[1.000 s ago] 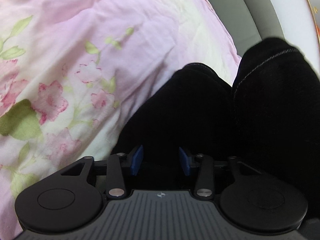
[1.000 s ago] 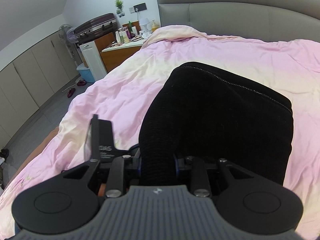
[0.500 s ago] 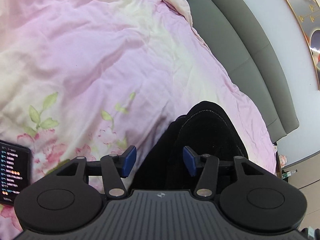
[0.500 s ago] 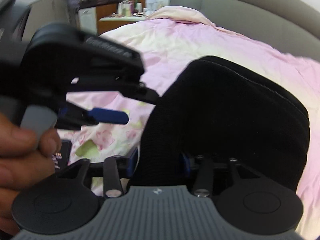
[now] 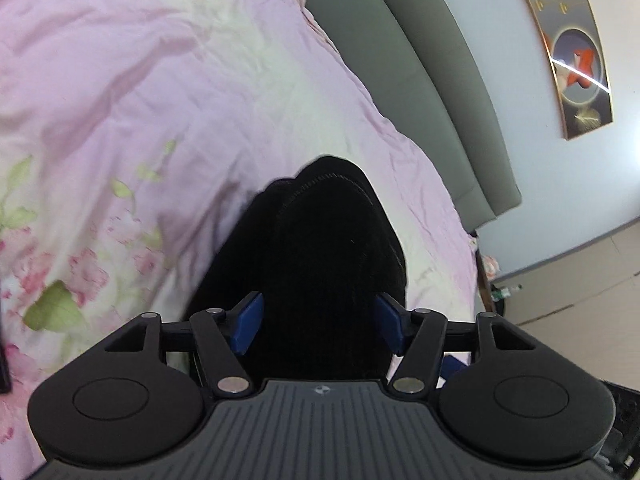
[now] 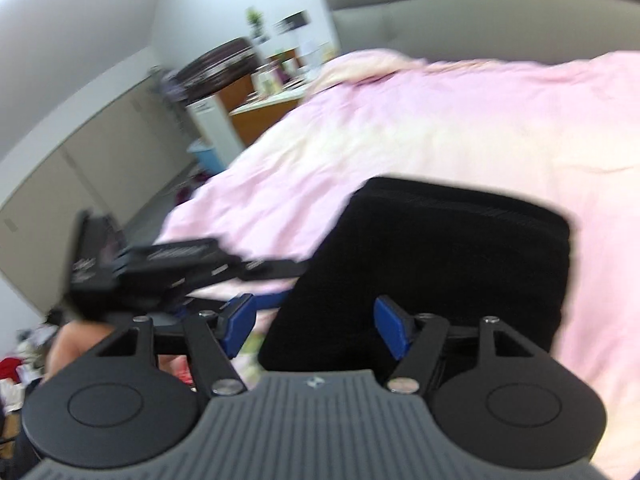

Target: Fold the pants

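- The black pants [image 5: 320,264] lie folded into a compact bundle on the pink quilt [image 5: 152,92] that covers the bed, near the side that runs along the grey padded headboard [image 5: 432,80]
- In the left wrist view the left gripper [image 5: 318,326] hangs over the near end of the bundle; its jaws have just been opening and now stand spread, the blue pads [image 5: 249,322] set either side of the dark cloth with no squeeze visible
- The cloth fills the gap between those pads, and I cannot tell whether it brushes them
- In the right wrist view, which is blurred, the right gripper [image 6: 316,328] also stands spread after its jaws have just been opening; the pants [image 6: 440,264] sit between and beyond the pads [image 6: 394,330], and a strip of quilt shows between the left-hand pad and the cloth
- The left gripper [image 6: 256,300] shows at the left edge of the right wrist view, just beside the bundle, with a hand [image 6: 76,344] partly visible under it
- The quilt carries a print of pink flowers and green leaves [image 5: 56,308] on the side away from the headboard
- A framed picture [image 5: 576,52] hangs on the wall above the headboard
- Cupboards [image 6: 80,172] and a cluttered bedside stand [image 6: 264,100] show beyond the bed, too smeared to read
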Motion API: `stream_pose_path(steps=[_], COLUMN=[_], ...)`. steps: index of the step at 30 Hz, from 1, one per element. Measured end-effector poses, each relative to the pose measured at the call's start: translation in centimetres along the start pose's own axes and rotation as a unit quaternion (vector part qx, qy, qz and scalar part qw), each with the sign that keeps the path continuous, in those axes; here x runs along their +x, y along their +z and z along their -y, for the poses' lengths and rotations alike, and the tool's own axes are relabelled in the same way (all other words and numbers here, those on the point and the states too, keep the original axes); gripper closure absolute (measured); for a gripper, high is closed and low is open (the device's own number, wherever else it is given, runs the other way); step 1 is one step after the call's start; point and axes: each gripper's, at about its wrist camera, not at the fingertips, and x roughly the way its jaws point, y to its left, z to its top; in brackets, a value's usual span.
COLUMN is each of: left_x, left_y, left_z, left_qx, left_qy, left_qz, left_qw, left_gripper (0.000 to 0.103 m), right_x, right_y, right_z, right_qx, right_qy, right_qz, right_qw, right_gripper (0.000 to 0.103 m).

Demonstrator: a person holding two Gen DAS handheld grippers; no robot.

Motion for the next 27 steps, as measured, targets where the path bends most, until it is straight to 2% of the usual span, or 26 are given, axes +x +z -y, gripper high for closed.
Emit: stream_pose_path(steps=[1, 2, 3, 5, 6, 8, 9, 11, 13, 15, 16, 18, 19, 21, 22, 24, 26, 27], left_x=[0.3, 0.5, 0.7, 1.0, 1.2, 1.7, 2.0, 2.4, 2.8, 3.4, 3.7, 3.9, 3.8, 3.3, 3.0, 2.6, 2.4, 2.4], left_y=[-0.3, -0.5, -0.8, -1.1, -1.1, -1.2, -1.3, -1.6, -1.8, -1.9, -2.0, -2.3, -2.3, -2.4, -2.4, -2.5, -2.6, -2.7], left_z=[0.3, 0.8, 1.1, 1.3, 1.2, 1.0, 1.1, 1.3, 1.3, 0.7, 0.4, 0.2, 0.4, 0.7, 1.1, 1.8, 2.4, 2.5], left_qx=[0.01, 0.026, 0.04, 0.055, 0.054, 0.049, 0.052, 0.067, 0.079, 0.073, 0.067, 0.067, 0.073, 0.083, 0.087, 0.102, 0.114, 0.117], left_qy=[0.0, 0.015, 0.035, 0.061, 0.062, 0.055, 0.052, 0.058, 0.08, 0.084, 0.082, 0.078, 0.082, 0.084, 0.08, 0.066, 0.053, 0.052], left_qz=[-0.008, -0.009, -0.01, -0.009, -0.013, -0.031, -0.039, -0.05, -0.05, -0.061, -0.07, -0.076, -0.077, -0.076, -0.076, -0.075, -0.075, -0.076], left_qw=[0.9999, 0.9995, 0.9985, 0.9965, 0.9965, 0.9968, 0.9965, 0.9948, 0.9924, 0.9919, 0.9919, 0.9918, 0.991, 0.9901, 0.9901, 0.9898, 0.9892, 0.9888], left_gripper=[0.029, 0.026, 0.026, 0.026, 0.026, 0.026, 0.027, 0.027, 0.027, 0.034, 0.034, 0.034, 0.035, 0.05, 0.051, 0.057, 0.059, 0.059], right_x=[-0.1, 0.3, 0.7, 1.9, 2.6, 4.6, 5.5, 6.3, 6.6, 7.7, 8.4, 9.3, 8.9, 7.4, 6.2, 4.1, 2.2, 1.6], right_y=[0.1, 0.4, 0.3, -0.2, -0.8, -2.6, -3.3, -4.8, -6.2, -7.7, -8.4, -9.6, -9.7, -8.5, -7.6, -5.4, -2.6, -1.0], right_z=[0.4, 0.9, 1.2, 1.4, 1.1, 0.3, 0.4, 0.7, -0.7, -1.0, -0.7, -0.4, -0.4, -0.1, 0.3, 0.8, 1.8, 2.4], right_qx=[0.0, 0.002, 0.003, -0.007, -0.023, -0.072, -0.069, -0.036, -0.072, -0.086, -0.082, -0.09, -0.092, -0.066, -0.053, -0.05, -0.065, -0.07], right_qy=[-0.011, -0.021, -0.024, -0.025, -0.033, -0.075, -0.078, -0.034, -0.014, 0.012, 0.016, -0.019, -0.016, 0.028, 0.055, 0.084, 0.092, 0.091], right_qz=[-0.003, -0.014, -0.031, -0.058, -0.06, -0.072, -0.087, -0.111, -0.127, -0.162, -0.177, -0.197, -0.196, -0.182, -0.174, -0.153, -0.128, -0.114], right_qw=[1.0, 1.0, 0.999, 0.998, 0.997, 0.992, 0.991, 0.993, 0.989, 0.983, 0.981, 0.976, 0.976, 0.981, 0.982, 0.983, 0.985, 0.987], right_gripper=[0.04, 0.048, 0.063, 0.081, 0.084, 0.084, 0.086, 0.086, 0.086, 0.093, 0.093, 0.093, 0.09, 0.084, 0.079, 0.054, 0.049, 0.042])
